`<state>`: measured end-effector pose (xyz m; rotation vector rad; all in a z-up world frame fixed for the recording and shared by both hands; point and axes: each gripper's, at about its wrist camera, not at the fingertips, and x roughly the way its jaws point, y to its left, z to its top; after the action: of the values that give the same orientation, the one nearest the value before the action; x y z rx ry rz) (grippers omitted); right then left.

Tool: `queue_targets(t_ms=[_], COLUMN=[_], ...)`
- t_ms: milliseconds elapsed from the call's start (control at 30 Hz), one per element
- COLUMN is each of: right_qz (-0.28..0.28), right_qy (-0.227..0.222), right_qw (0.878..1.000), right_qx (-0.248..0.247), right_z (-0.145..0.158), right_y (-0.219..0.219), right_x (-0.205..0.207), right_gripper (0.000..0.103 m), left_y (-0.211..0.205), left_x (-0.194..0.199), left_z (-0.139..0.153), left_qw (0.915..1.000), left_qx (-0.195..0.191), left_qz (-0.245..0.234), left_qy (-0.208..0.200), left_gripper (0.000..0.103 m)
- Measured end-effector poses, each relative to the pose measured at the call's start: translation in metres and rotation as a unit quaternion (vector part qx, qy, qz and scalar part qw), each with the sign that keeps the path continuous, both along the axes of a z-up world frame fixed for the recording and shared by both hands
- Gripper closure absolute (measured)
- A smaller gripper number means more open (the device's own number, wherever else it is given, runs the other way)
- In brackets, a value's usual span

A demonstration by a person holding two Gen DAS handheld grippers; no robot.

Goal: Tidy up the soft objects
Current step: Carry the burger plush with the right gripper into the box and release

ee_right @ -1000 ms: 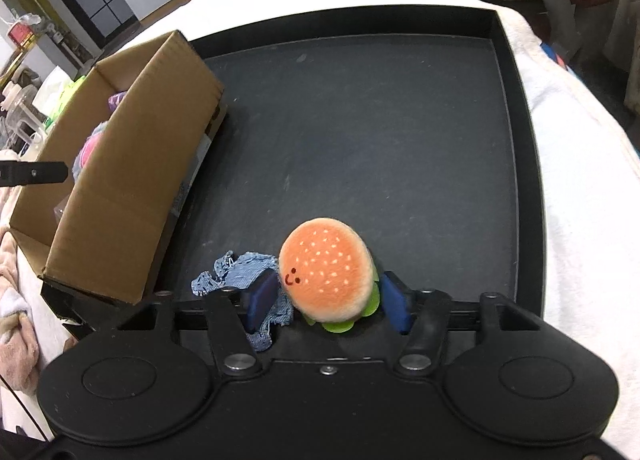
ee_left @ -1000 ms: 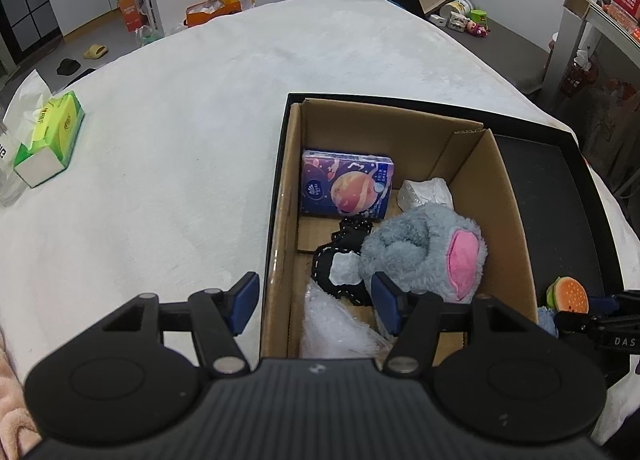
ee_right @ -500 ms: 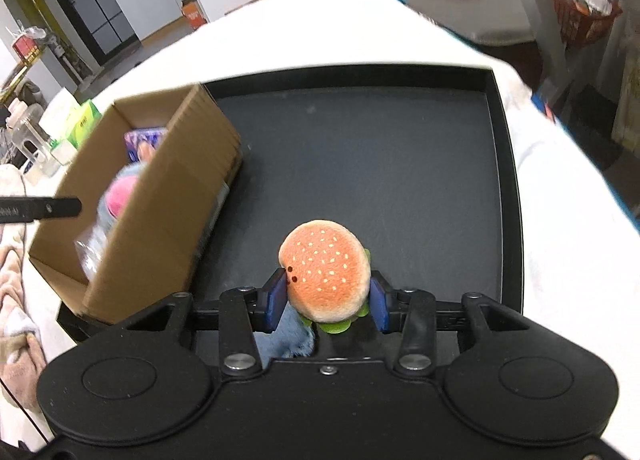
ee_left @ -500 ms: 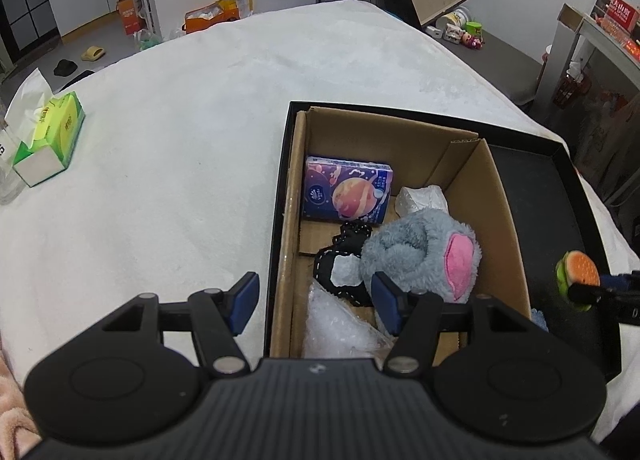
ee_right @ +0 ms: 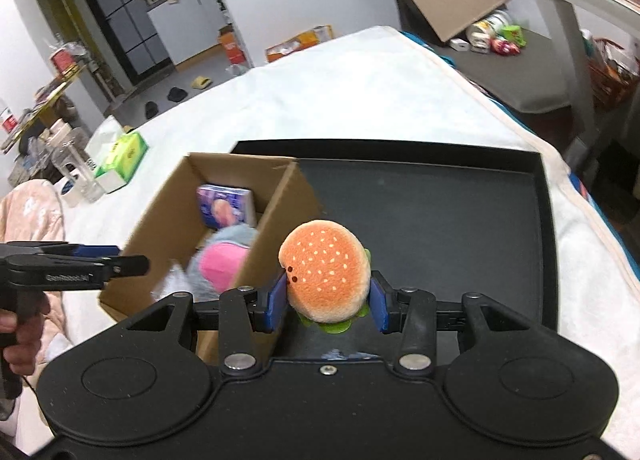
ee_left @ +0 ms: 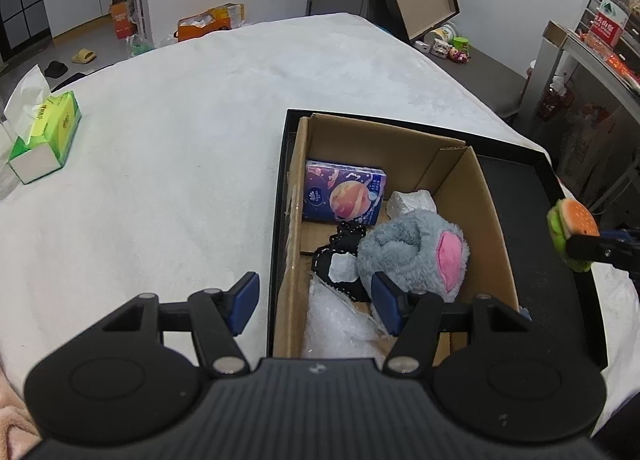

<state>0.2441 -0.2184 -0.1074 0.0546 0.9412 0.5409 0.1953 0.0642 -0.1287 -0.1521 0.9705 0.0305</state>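
In my right wrist view, my right gripper (ee_right: 325, 300) is clamped on the plush hamburger (ee_right: 325, 279), both blue pads pressed into its sides at the centre of the frame, held up above the black tray (ee_right: 440, 196), with the cardboard box (ee_right: 276, 228) just to its left. In my left wrist view, my left gripper (ee_left: 316, 302) stands spread apart and empty at the bottom centre, straddling the near left wall of the box, where a grey plush slipper (ee_left: 416, 248), a purple tissue pack (ee_left: 344, 198) and a black strap (ee_left: 340, 256) lie. A green tissue box (ee_left: 44, 136) sits at the left edge on the white blanket (ee_left: 180, 140).
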Motion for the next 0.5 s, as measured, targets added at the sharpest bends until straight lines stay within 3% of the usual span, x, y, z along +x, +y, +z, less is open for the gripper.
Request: queue_targets(t_ms=[400, 500], right_qz=[0.038, 0.046], right_qy=[-0.01, -0.01], right_qw=[0.999, 0.999], right_qx=[-0.002, -0.002], right_z=[0.016, 0.017], right_y=[0.042, 0.051], right_x=[-0.009, -0.013], right_gripper=[0.061, 0.061], left_y=[0.015, 0.017], left_x=[-0.011, -0.014], left_z=[-0.007, -0.008], left_qw=[0.9994, 0.999], left_qx=[-0.034, -0.045], left_qz=[0.001, -0.003], left_qy=[0.0, -0.005], left_gripper=[0.046, 0.052])
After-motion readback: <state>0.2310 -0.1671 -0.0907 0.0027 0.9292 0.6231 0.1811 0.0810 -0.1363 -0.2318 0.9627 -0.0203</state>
